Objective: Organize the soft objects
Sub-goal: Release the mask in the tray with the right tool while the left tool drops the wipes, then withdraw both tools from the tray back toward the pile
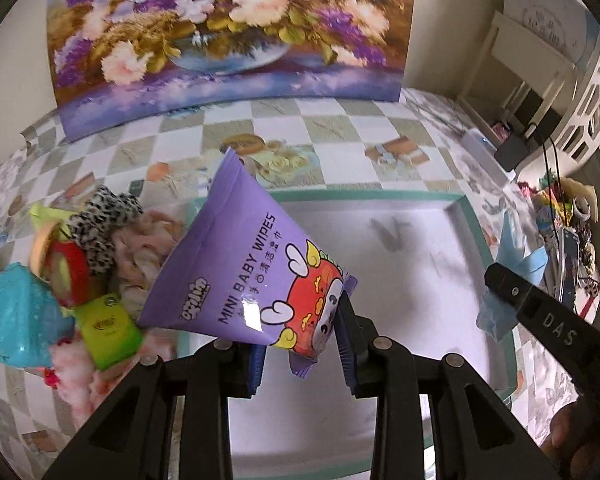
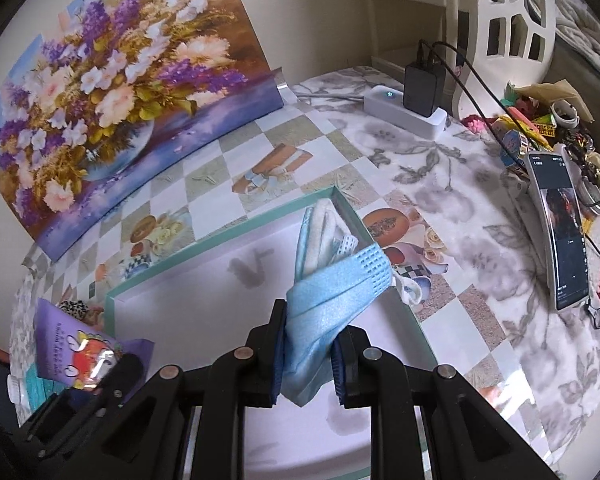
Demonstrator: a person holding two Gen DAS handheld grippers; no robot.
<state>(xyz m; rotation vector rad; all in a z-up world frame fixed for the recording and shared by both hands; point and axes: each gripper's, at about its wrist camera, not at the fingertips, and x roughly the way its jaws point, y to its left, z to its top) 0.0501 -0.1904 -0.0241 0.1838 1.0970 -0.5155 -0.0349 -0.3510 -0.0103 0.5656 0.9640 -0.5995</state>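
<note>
My left gripper [image 1: 302,344] is shut on a purple pack of mini baby wipes [image 1: 244,264] and holds it above the left part of a white tray with a teal rim [image 1: 466,208]. My right gripper [image 2: 306,354] is shut on a light blue face mask [image 2: 332,288], held over the tray's right side [image 2: 380,248]. The wipes pack also shows at lower left in the right wrist view [image 2: 84,352]. The mask and right gripper show at the right in the left wrist view [image 1: 516,256].
A pile of soft items lies left of the tray: a leopard scrunchie [image 1: 104,220], a teal pouch [image 1: 20,316], a green packet [image 1: 108,328], pink fluffy cloth [image 1: 140,256]. A floral painting [image 1: 228,32] stands behind. A phone [image 2: 560,232], charger [image 2: 420,88] and clutter sit right.
</note>
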